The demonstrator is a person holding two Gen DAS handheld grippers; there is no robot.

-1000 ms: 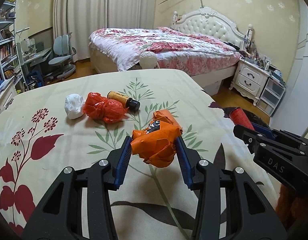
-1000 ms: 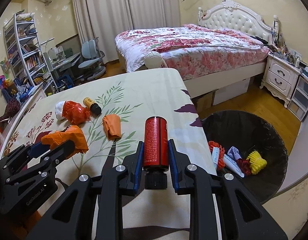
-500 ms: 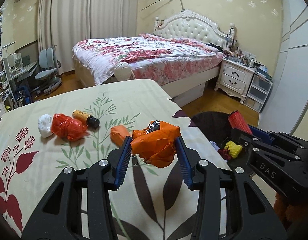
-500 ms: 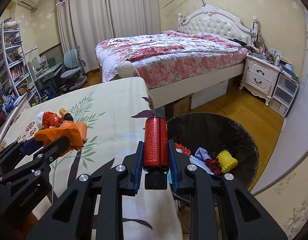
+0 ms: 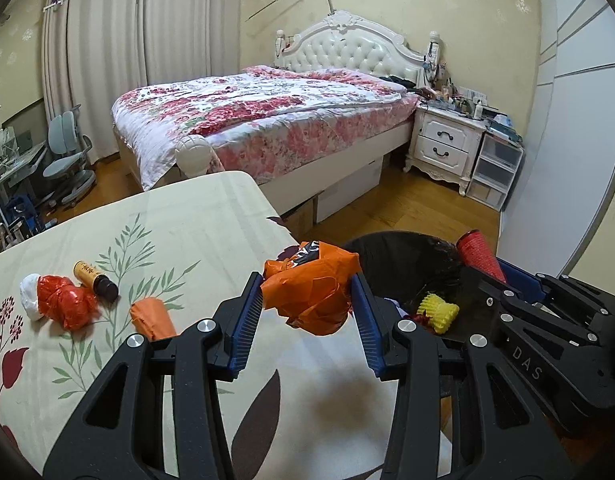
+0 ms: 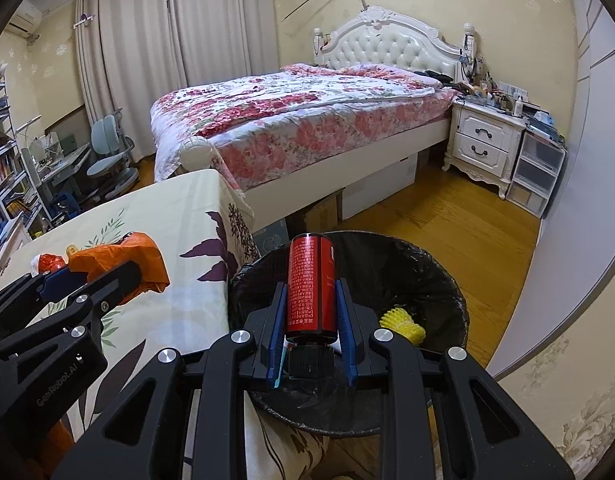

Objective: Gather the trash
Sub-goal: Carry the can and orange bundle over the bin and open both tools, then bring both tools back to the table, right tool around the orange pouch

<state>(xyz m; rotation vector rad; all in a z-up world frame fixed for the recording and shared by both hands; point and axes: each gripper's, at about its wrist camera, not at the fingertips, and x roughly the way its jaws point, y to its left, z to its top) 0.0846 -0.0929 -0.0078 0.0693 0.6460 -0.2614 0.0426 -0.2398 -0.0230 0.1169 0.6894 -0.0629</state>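
- The left gripper (image 5: pixel 307 306) fills the lower centre of its own view; its jaws stand partly apart, pressed on either side of a crumpled orange wrapper (image 5: pixel 312 288) with a dark printed patch at its top.
- In that view the wrapper hangs in front of the right edge of the tabletop (image 5: pixel 195 220), which is covered by a cream cloth printed with leaves and red flowers.
- Still lying on the cloth at the left of the left view: a white wad (image 5: pixel 28 295) touching a crumpled red bag (image 5: pixel 65 306), a small yellow bottle with a dark cap (image 5: pixel 94 279) just beside the bag, and a small orange packet (image 5: pixel 151 316) close to the left gripper's left finger.
- The right gripper (image 6: pixel 310 312) sits at lower centre of its own view; its jaws are nearly closed and clamp a red can (image 6: pixel 310 284), whose black cap end points back toward the camera.
- In the right view the can is held in front of the open mouth of a bin lined with a black bag (image 6: pixel 439 268), which stands on the wooden floor just beside the tabletop's edge.
- Inside the bin a yellow ribbed piece (image 6: pixel 401 322) lies at the right; the other scraps in it are too hidden to name.
- The left gripper with its orange wrapper shows at the left edge of the right view; the right gripper and the can's red end show at the right edge of the left view.
- A bed with a floral quilt (image 5: pixel 267 120) fills the upper middle of both views.
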